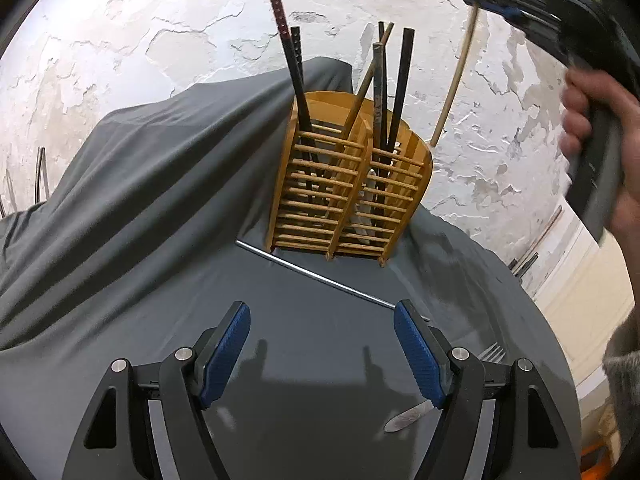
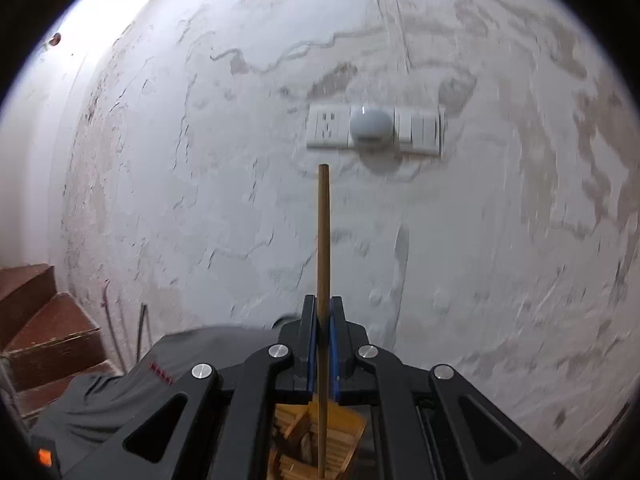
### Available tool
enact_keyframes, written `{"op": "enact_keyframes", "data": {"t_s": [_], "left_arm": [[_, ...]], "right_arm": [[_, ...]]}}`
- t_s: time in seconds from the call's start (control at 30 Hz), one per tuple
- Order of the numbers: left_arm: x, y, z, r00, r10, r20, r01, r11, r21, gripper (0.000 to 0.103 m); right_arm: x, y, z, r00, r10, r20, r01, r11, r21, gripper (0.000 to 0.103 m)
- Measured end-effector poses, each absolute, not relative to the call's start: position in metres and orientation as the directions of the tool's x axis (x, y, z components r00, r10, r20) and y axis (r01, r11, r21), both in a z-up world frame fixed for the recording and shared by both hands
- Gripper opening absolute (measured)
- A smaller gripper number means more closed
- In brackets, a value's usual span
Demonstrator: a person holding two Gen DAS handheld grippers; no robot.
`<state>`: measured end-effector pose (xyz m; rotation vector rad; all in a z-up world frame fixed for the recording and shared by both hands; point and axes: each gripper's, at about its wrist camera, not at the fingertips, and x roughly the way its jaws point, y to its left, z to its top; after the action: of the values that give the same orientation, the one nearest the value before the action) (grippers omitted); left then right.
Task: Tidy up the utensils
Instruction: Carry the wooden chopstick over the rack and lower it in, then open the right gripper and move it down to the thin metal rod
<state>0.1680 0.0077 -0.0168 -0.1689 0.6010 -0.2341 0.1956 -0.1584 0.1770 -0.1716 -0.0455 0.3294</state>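
Your left claw (image 1: 322,354) is hovering low over the desk (image 1: 132,280) with its blue pads (image 1: 224,354) spread wide apart and nothing between them. Ahead of it the wooden rack (image 1: 348,184) is standing on the grey cloth that covers the desk, with dark chopsticks (image 1: 298,80) leaning in its left compartment and more sticks in the right one. A thin metal rod (image 1: 316,276) is lying flat on the cloth just in front of the rack, running diagonally toward your right pad. A fork (image 1: 491,351) is peeking out beside the right finger, and a knife tip (image 1: 408,418) is lying on the cloth near the same finger.

Your right claw (image 2: 323,320) is clamping a wooden chopstick (image 2: 323,236) between its closed pads, holding it upright and pointing at the peeling wall, where a socket strip (image 2: 374,130) is hanging. The chopstick's lower end is showing over the rack (image 2: 348,432), seen beneath the claw; you cannot tell whether it is touching the rack. In the left view your right hand (image 1: 588,120) is gripping the blurred handle high at the right edge, above the rack.
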Motion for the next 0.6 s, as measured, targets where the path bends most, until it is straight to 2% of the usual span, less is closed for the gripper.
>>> {"op": "enact_keyframes", "data": {"t_s": [0.3, 0.47, 0.5, 0.53, 0.57, 0.6], "left_arm": [[0.169, 0.012, -0.017, 0.805, -0.261, -0.533, 0.159, 0.960, -0.229, 0.080], [0.168, 0.012, -0.016, 0.803, -0.269, -0.531, 0.170, 0.959, -0.229, 0.080], [0.168, 0.012, -0.015, 0.802, -0.273, -0.531, 0.172, 0.957, -0.232, 0.080], [0.169, 0.013, -0.015, 0.798, -0.283, -0.532, 0.179, 0.954, -0.240, 0.080], [0.169, 0.014, -0.014, 0.795, -0.291, -0.532, 0.184, 0.952, -0.247, 0.080], [0.169, 0.016, -0.013, 0.794, -0.299, -0.530, 0.187, 0.949, -0.254, 0.081]], "right_arm": [[0.230, -0.159, 0.133, 0.946, 0.324, -0.021, -0.324, 0.934, -0.153, 0.007], [0.241, -0.166, 0.108, 0.941, 0.301, -0.157, -0.324, 0.935, -0.148, 0.008], [0.242, -0.169, 0.103, 0.937, 0.292, -0.194, -0.322, 0.935, -0.146, 0.015], [0.240, -0.174, 0.099, 0.931, 0.287, -0.226, -0.323, 0.936, -0.140, 0.036], [0.237, -0.180, 0.094, 0.919, 0.297, -0.260, -0.337, 0.934, -0.122, 0.047], [0.234, -0.186, 0.090, 0.904, 0.317, -0.288, -0.358, 0.928, -0.103, 0.066]]}}
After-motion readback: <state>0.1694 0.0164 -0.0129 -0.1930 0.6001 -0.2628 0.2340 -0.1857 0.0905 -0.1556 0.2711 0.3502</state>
